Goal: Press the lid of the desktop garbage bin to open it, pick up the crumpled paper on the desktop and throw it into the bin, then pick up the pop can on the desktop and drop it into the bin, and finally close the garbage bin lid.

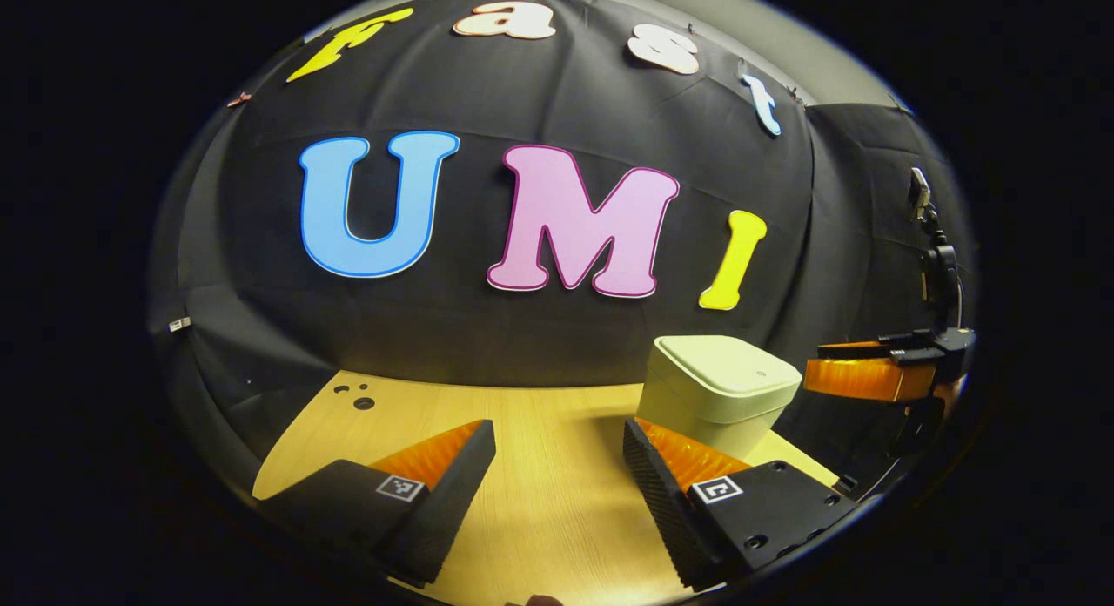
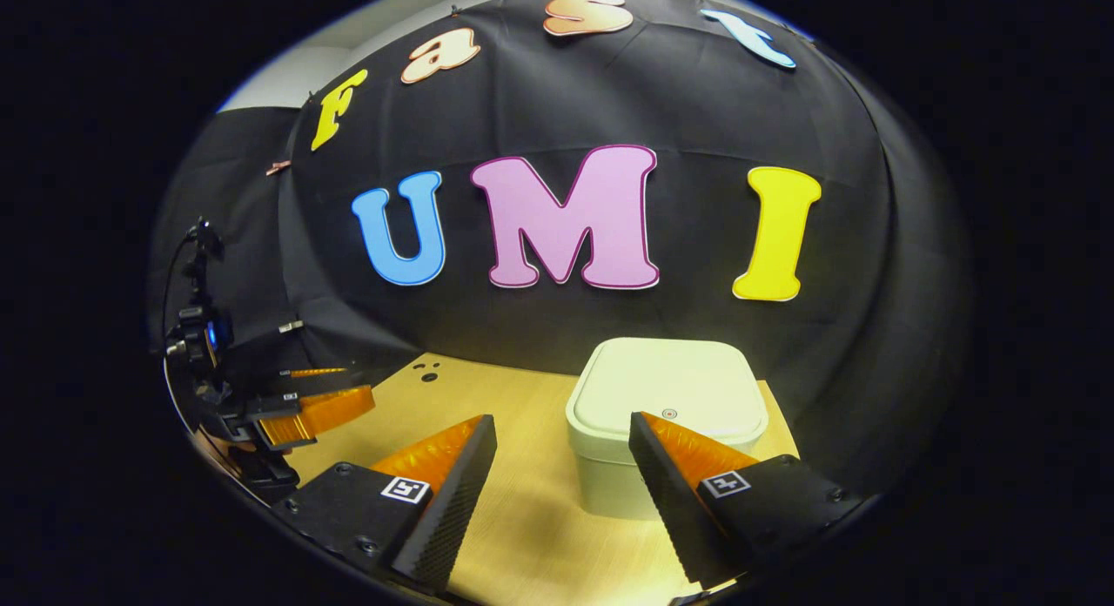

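A pale square garbage bin (image 1: 715, 388) (image 2: 666, 414) stands on the wooden desktop (image 1: 540, 467) with its lid down. My left gripper (image 1: 559, 445) hovers open over the desk, the bin just beyond its right finger. My right gripper (image 2: 561, 441) is open too, raised in front of the bin, its right finger overlapping the bin's front edge. In the left gripper view the right gripper (image 1: 870, 371) appears at the far right beyond the bin. In the right gripper view the left gripper (image 2: 305, 410) appears at the far left.
Black cloth walls close in the desk at the back and sides. A few small dark holes (image 1: 357, 397) mark the desk's far left corner. A camera mount on a stalk (image 1: 931, 240) (image 2: 196, 319) rides above each far-off gripper.
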The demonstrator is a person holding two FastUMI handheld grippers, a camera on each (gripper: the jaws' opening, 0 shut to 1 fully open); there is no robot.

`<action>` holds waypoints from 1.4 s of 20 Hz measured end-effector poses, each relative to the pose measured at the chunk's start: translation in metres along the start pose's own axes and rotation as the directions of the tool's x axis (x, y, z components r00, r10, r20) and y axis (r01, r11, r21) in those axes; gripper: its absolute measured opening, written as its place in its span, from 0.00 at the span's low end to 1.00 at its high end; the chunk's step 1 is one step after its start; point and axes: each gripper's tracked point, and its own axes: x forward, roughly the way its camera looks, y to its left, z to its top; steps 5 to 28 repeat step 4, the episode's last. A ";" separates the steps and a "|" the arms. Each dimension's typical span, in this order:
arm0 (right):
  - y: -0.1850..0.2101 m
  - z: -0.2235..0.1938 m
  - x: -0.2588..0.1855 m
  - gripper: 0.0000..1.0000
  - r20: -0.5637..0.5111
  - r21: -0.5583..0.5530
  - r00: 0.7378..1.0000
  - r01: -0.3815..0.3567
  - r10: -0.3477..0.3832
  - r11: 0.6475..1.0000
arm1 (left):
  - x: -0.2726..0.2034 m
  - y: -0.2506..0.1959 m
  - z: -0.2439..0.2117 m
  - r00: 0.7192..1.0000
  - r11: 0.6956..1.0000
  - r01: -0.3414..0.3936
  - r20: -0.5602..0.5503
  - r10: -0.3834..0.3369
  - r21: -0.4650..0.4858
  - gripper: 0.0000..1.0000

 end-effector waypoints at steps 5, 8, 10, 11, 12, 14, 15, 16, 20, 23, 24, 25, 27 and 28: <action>0.009 -0.015 -0.004 0.97 -0.021 -0.004 1.000 -0.018 0.018 1.000 | -0.001 -0.004 0.001 1.000 1.000 0.001 0.002 -0.001 0.004 0.96; 0.009 -0.015 -0.004 0.97 -0.021 -0.004 1.000 -0.018 0.018 1.000 | -0.001 -0.004 0.001 1.000 1.000 0.001 0.002 -0.001 0.004 0.96; 0.009 -0.015 -0.004 0.97 -0.021 -0.004 1.000 -0.018 0.018 1.000 | -0.001 -0.004 0.001 1.000 1.000 0.001 0.002 -0.001 0.004 0.96; 0.009 -0.015 -0.004 0.97 -0.021 -0.004 1.000 -0.018 0.018 1.000 | -0.001 -0.004 0.001 1.000 1.000 0.001 0.002 -0.001 0.004 0.96; 0.009 -0.015 -0.004 0.97 -0.021 -0.004 1.000 -0.018 0.018 1.000 | -0.001 -0.004 0.001 1.000 1.000 0.001 0.002 -0.001 0.004 0.96; 0.009 -0.015 -0.004 0.97 -0.021 -0.004 1.000 -0.018 0.018 1.000 | -0.001 -0.004 0.001 1.000 1.000 0.001 0.002 -0.001 0.004 0.96; 0.009 -0.015 -0.004 0.97 -0.021 -0.004 1.000 -0.018 0.018 1.000 | -0.001 -0.004 0.001 1.000 1.000 0.001 0.002 -0.001 0.004 0.96; 0.009 -0.015 -0.004 0.97 -0.021 -0.004 1.000 -0.018 0.018 1.000 | -0.001 -0.004 0.001 1.000 1.000 0.001 0.002 -0.001 0.004 0.96; 0.009 -0.015 -0.004 0.97 -0.021 -0.004 1.000 -0.018 0.018 1.000 | -0.001 -0.004 0.001 1.000 1.000 0.001 0.002 -0.001 0.004 0.96; 0.009 -0.015 -0.004 0.97 -0.021 -0.004 1.000 -0.018 0.018 1.000 | -0.001 -0.004 0.001 1.000 1.000 0.001 0.002 -0.001 0.004 0.96; 0.009 -0.015 -0.004 0.97 -0.021 -0.004 1.000 -0.018 0.018 1.000 | -0.001 -0.004 0.001 1.000 1.000 0.001 0.002 -0.001 0.004 0.96; 0.009 -0.015 -0.004 0.97 -0.021 -0.004 1.000 -0.018 0.018 1.000 | -0.001 -0.004 0.001 1.000 1.000 0.001 0.002 -0.001 0.004 0.96; 0.009 -0.015 -0.004 0.97 -0.021 -0.004 1.000 -0.018 0.018 1.000 | -0.001 -0.004 0.001 1.000 1.000 0.001 0.002 -0.001 0.004 0.96; 0.009 -0.015 -0.004 0.97 -0.021 -0.004 1.000 -0.018 0.018 1.000 | -0.001 -0.004 0.001 1.000 1.000 0.001 0.002 -0.001 0.004 0.96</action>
